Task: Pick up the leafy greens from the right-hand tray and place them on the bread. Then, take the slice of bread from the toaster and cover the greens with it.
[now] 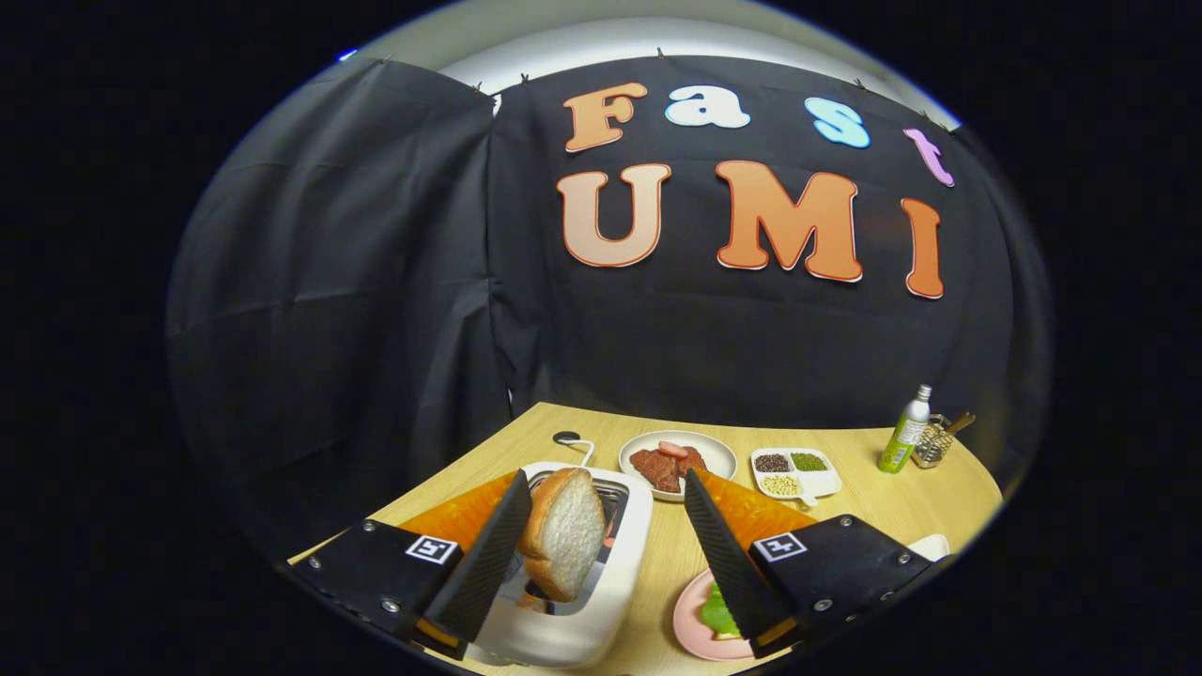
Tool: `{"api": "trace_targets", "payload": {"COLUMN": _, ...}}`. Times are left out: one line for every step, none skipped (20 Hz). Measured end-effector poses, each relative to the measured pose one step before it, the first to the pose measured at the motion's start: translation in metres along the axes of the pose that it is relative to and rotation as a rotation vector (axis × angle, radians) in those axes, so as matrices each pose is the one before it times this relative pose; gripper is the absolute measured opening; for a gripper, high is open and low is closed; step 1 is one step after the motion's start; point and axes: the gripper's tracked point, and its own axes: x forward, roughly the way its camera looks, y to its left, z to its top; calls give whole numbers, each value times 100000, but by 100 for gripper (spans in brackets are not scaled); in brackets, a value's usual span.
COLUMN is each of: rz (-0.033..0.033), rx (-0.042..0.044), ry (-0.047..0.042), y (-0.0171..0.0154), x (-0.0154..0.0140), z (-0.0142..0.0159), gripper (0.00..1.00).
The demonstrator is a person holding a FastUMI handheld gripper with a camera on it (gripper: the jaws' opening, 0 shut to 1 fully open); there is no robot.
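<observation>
**Gripper spread wide above the toaster, bread slice against one finger**

Gripper (pixel 601 535) fingers stand spread well apart, with nothing pinched between them. The slice of bread (pixel 563 533) stands on edge in the gap, close against the inner face of the left finger (pixel 488 559); whether it truly touches that finger I cannot tell. The right finger (pixel 728 554) is well clear of it. The bread leans slightly, its brown crust toward the left finger and its white crumb face turned toward the right one. Its lower end sits at the slot of the white toaster (pixel 587 601), which lies just below and between the fingers; how deep the slice still sits in the slot is hard to judge.

Beside the toaster, under the right finger, a pink plate (pixel 690 624) rests on the desk (pixel 901 502) with the leafy greens (pixel 718 612) on it, partly hidden by that finger. What lies under the greens is not clear.

Beyond the fingertips, a pale round plate (pixel 718 453) carries pieces of red meat (pixel 665 465). Just to its right is a white divided dish (pixel 826 481) with dark, green and pale beans in separate compartments. Further right, near the far corner of the desk, a green bottle (pixel 903 434) with a white cap stands upright, and just beside it a small wire holder (pixel 934 443) with a handle sticking out. A small dark-headed white object (pixel 573 441) lies on the desk just behind the toaster; what it is I cannot tell
</observation>
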Motion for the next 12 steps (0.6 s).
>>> {"api": "trace_targets", "payload": {"rz": -1075, "rx": 458, "ry": 250, "y": 87, "x": -91, "z": -181, "gripper": 98}}
{"api": "trace_targets", "payload": {"rz": -874, "rx": 1715, "ry": 312, "y": 82, "x": -147, "z": -92, "gripper": 99}}
{"api": "trace_targets", "payload": {"rz": 336, "rx": 1974, "ry": -108, "y": 374, "x": -155, "z": 35, "gripper": 98}}
{"api": "trace_targets", "payload": {"rz": 321, "rx": 1358, "ry": 153, "y": 421, "x": 70, "z": -120, "gripper": 98}}
{"api": "trace_targets", "payload": {"rz": 190, "rx": 83, "ry": 586, "y": 141, "x": -1, "z": -282, "gripper": 98}}
{"api": "trace_targets", "payload": {"rz": 65, "rx": -1407, "ry": 818, "y": 228, "x": 216, "z": -409, "gripper": 98}}
{"api": "trace_targets", "payload": {"rz": 53, "rx": -1612, "ry": 1403, "y": 170, "x": 149, "z": -463, "gripper": 98}}
{"api": "trace_targets", "payload": {"rz": -247, "rx": -800, "ry": 1538, "y": 148, "x": 152, "z": -557, "gripper": 97}}
{"api": "trace_targets", "payload": {"rz": 0, "rx": -48, "ry": 933, "y": 226, "x": 155, "z": -384, "gripper": 97}}
{"api": "trace_targets", "payload": {"rz": 3, "rx": -213, "ry": 929, "y": 192, "x": 134, "z": -219, "gripper": 91}}
{"api": "trace_targets", "payload": {"rz": -233, "rx": -859, "ry": 1095, "y": 73, "x": 295, "z": -381, "gripper": 87}}
{"api": "trace_targets", "payload": {"rz": -658, "rx": -465, "ry": 1544, "y": -83, "x": 267, "z": -379, "gripper": 74}}
